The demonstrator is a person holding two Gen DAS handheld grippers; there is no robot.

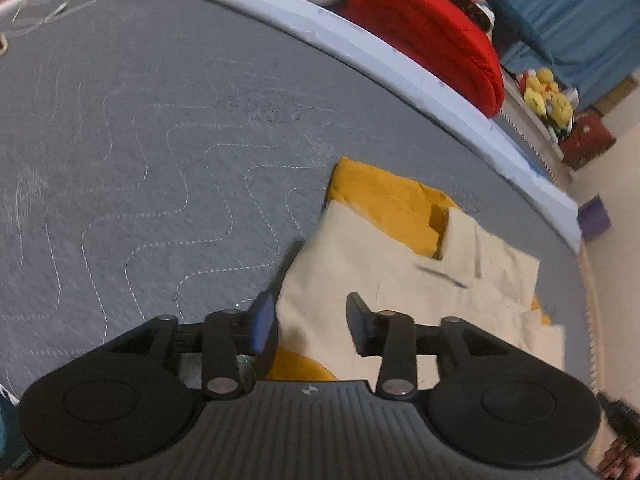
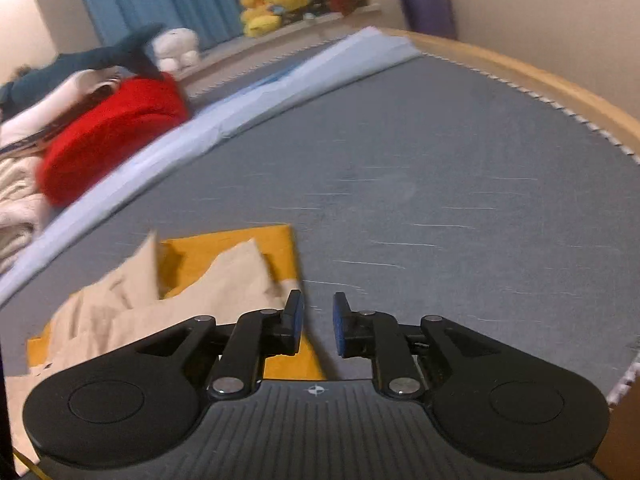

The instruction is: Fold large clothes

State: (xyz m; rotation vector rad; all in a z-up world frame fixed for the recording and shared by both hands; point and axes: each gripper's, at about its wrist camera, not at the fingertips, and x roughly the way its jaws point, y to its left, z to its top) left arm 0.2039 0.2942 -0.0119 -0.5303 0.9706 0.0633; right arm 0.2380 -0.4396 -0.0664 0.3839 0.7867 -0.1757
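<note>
While both tools hover empty above the bed (image 1: pixel 160 128), the garment (image 1: pixel 384 264), cream cloth over mustard-yellow, lies bunched on the grey quilted cover near the bed's edge. Seen from the left wrist, the left tool (image 1: pixel 310 322) stands wide apart over the cream cloth's near-left border, one blue pad just at the cloth's edge and the other over the cloth, nothing between them. Seen from the right wrist, the right tool (image 2: pixel 318 322) is open by a narrower gap and grips nothing; its fingers straddle the garment's (image 2: pixel 224 276) right border, with bare cover ahead. The fold looks partly made, though how many layers are stacked cannot be told. Risk lies mostly in the pinch: the cream layer sits loose and rumpled on the yellow one, so a shallow grab could catch only the top layer and drag it askew, undoing what is aligned. A deep grab might snag the cover too and lift it with the cloth. Since the two tools sit at different heights and openings, uneven lifting could skew the crease. Motion blur in the right view hints at quick movement, which would worsen aim. A red blanket (image 1: pixel 432 36) beyond the pale sheet (image 1: pixel 360 40) is well apart.
</note>
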